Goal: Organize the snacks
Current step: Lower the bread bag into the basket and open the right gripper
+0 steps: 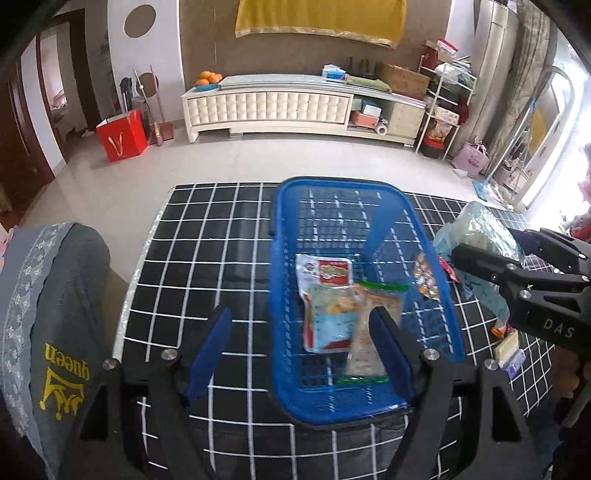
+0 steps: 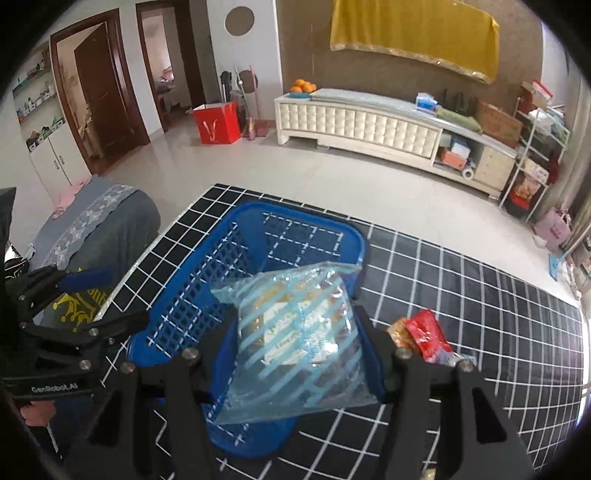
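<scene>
Living room behind: pale tiled floor [image 1: 229, 162], long cream cabinet [image 1: 269, 107] with oranges [image 1: 208, 78] at its end, red paper bag [image 1: 122, 137] by the doorway, yellow cloth [image 1: 317, 18] on the wall. Nearer, black desk [image 1: 207, 266] with a white grid, grey cushion [image 1: 62, 314] at its left edge. Blue mesh basket [image 1: 436, 332] near the middle of the desk, three snack packets inside: red-labelled packet [image 1: 325, 273] farthest in, light-blue packet [image 1: 328, 321] overlapping it, clear green-edged packet [image 1: 369, 354] on the right. Left claw [image 1: 299, 354] above the basket's near end, jaws wide apart, nothing between the pads. Right claw [image 2: 295, 354] closed on a clear blue-striped bag [image 2: 299, 339], raised over the basket's right rim. Beside the basket on the right, red snack packet [image 2: 428, 332] and orange one [image 2: 400, 332] lying on the desk; more small packets [image 1: 511, 354] at the near right, partly hidden.
</scene>
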